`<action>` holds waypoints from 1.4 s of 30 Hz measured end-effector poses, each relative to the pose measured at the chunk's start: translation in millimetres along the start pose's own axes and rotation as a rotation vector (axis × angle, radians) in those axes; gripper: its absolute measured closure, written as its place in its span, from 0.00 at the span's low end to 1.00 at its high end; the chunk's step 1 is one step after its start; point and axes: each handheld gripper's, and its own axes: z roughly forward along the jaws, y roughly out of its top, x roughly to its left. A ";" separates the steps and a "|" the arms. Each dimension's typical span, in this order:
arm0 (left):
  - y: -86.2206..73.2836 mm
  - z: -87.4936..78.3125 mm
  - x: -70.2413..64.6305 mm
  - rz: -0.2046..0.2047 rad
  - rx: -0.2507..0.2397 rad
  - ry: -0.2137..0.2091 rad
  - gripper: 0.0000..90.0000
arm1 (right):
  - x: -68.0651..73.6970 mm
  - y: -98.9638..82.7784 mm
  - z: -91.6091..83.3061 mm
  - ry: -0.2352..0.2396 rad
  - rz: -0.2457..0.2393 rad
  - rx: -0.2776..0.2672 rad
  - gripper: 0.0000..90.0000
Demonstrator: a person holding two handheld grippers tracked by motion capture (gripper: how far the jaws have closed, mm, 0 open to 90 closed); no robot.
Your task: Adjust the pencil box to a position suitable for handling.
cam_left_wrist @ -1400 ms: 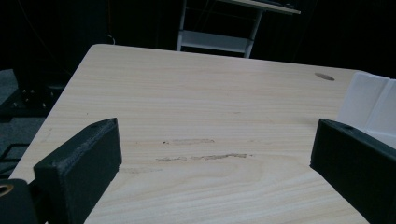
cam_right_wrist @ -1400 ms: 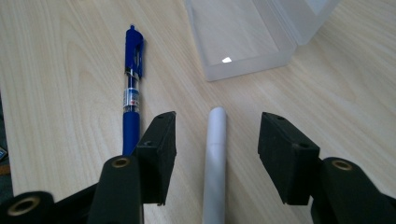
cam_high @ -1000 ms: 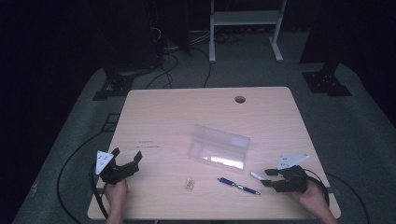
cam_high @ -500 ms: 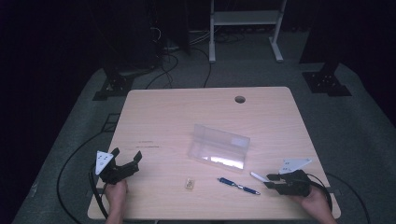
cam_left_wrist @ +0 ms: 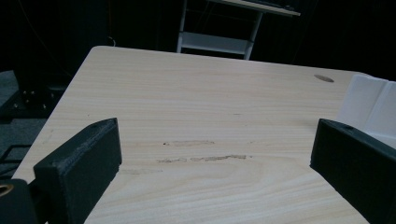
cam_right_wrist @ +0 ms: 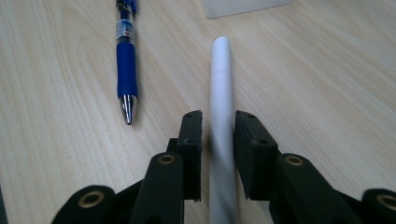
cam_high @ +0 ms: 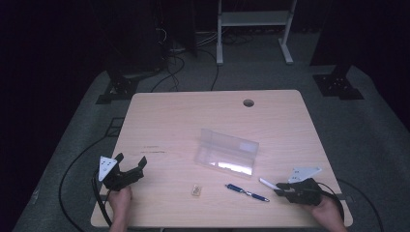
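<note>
While I watched from the high view, the right gripper (cam_high: 279, 190) lay low near the table's (cam_high: 174, 121) front right corner with its jaws around the near end of a white pen (cam_high: 267, 183), which lay flat just right of a blue ballpoint pen (cam_high: 246, 192). A clear plastic box (cam_high: 226, 151) stood open behind them near the middle of the table, and a small tan eraser-like piece (cam_high: 196, 190) lay apart to the left. The left gripper (cam_high: 129, 169) rested near the front left corner, jaws spread wide with nothing between them. In the left gripper view, I saw that same released claw (cam_left_wrist: 212, 158) over bare wood, with the edge of the clear box (cam_left_wrist: 369, 100) at the far right. In the right gripper view, the white pen (cam_right_wrist: 220, 98) ran straight up between the right gripper's (cam_right_wrist: 218, 122) two black fingertips (cam_right_wrist: 191, 135), which had just been closing; narrow slits showed on both sides of the barrel, so I judged the pads not yet pressing on it. The blue ballpoint (cam_right_wrist: 127, 60) lay parallel just beside it, tip toward me. I judged the step to be grasping the white pen; the next move called for finishing the squeeze squarely on the barrel, then lifting without nudging the ballpoint, likely toward the box.
</note>
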 end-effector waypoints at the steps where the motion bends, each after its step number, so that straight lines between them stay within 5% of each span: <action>1: 0.0 -0.1 0.1 0.000 0.001 0.000 0.01 | 0.0 0.0 0.0 -0.001 0.000 0.000 0.82; 15: 0.6 -0.9 0.1 0.001 -0.004 -0.002 0.01 | -0.4 -2.0 -0.8 -0.015 0.029 -0.011 0.87; 24: 0.7 -0.8 0.2 0.003 -0.006 -0.003 0.01 | -1.6 -3.1 -11.6 -0.003 0.074 -0.088 0.87; 42: 0.5 -1.2 0.1 -0.002 -0.010 0.002 0.01 | 1.6 -0.7 -16.5 0.009 0.070 -0.120 0.87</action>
